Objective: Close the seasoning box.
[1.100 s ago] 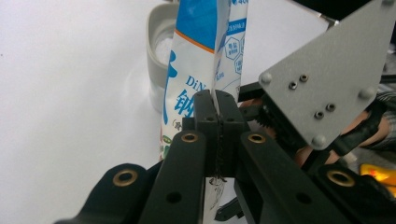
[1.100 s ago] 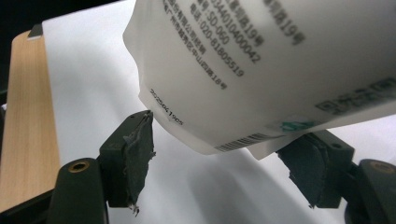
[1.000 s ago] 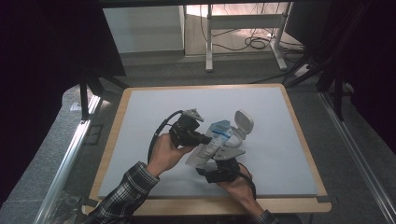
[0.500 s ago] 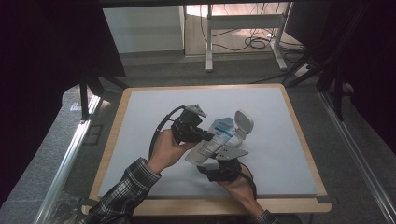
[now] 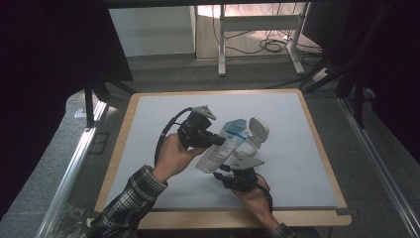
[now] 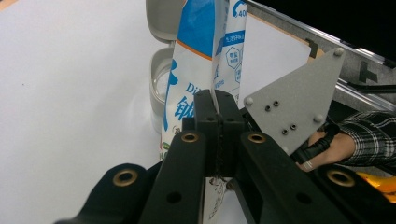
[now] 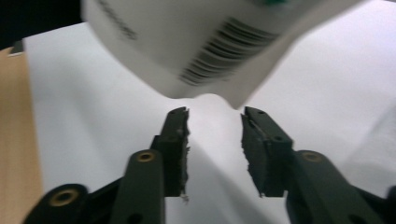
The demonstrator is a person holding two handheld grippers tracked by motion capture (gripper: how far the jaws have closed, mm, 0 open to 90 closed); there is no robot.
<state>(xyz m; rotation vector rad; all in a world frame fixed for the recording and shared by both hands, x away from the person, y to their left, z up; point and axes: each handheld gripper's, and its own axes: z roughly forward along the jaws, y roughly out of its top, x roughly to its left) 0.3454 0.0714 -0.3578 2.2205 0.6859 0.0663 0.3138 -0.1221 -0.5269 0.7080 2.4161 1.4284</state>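
Above the white table (image 5: pixel 148 148), the left gripper (image 6: pixel 217 109) has its jaws squeezed tight on the edge of a blue-and-white pouch (image 5: pixel 224 146), holding it up. Just below the pouch's bottom (the end with the barcode), the right gripper (image 7: pixel 215 135) waits with jaws apart, gripping nothing. Beside the pouch stands what looks like a clear jar (image 6: pixel 159 88) with its lid (image 5: pixel 258 130) flipped up.

Pouch (image 7: pixel 196 42) blurred, top cropped, small print (image 6: pixel 233 58) unreadable

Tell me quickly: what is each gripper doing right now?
Left gripper: shut on the blue-and-white pouch.
Right gripper: open, holding nothing, just below the pouch's bottom edge.
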